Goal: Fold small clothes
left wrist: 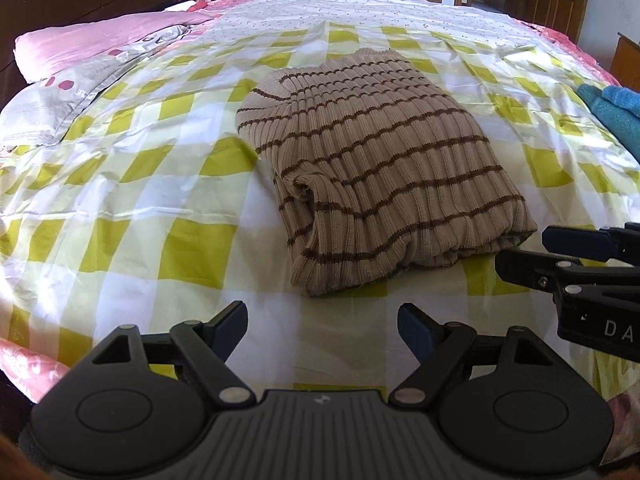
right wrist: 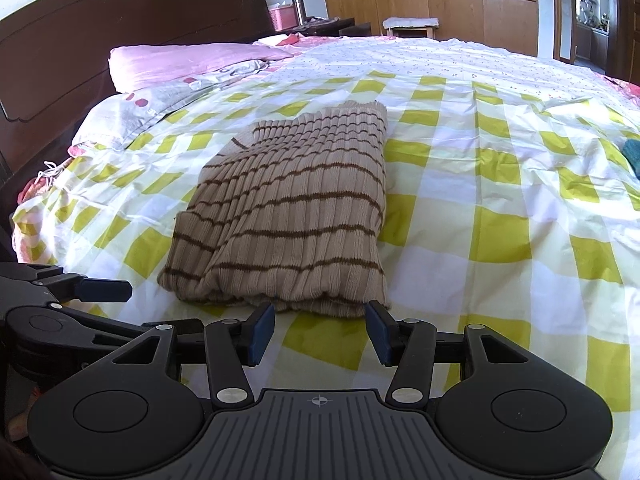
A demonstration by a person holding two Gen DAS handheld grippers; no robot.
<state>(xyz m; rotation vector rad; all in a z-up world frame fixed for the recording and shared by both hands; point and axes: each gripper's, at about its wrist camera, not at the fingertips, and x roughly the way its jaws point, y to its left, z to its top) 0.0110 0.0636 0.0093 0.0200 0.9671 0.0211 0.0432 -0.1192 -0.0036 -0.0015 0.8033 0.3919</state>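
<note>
A beige ribbed sweater with brown stripes (left wrist: 372,172) lies folded into a compact rectangle on the yellow-and-white checked sheet (left wrist: 132,184); it also shows in the right wrist view (right wrist: 292,216). My left gripper (left wrist: 322,328) is open and empty, a little short of the sweater's near edge. My right gripper (right wrist: 320,332) is open and empty, its fingertips (right wrist: 262,328) just in front of the sweater's near fold, not touching it. The right gripper also shows at the right edge of the left wrist view (left wrist: 568,256). The left gripper shows at the left of the right wrist view (right wrist: 100,290).
A pink quilt and pillow (left wrist: 96,52) lie at the far left by the dark headboard (right wrist: 120,28). Folded teal cloth (left wrist: 612,114) sits at the right edge of the bed. Wooden wardrobes (right wrist: 432,0) and a stool (right wrist: 410,24) stand beyond the bed.
</note>
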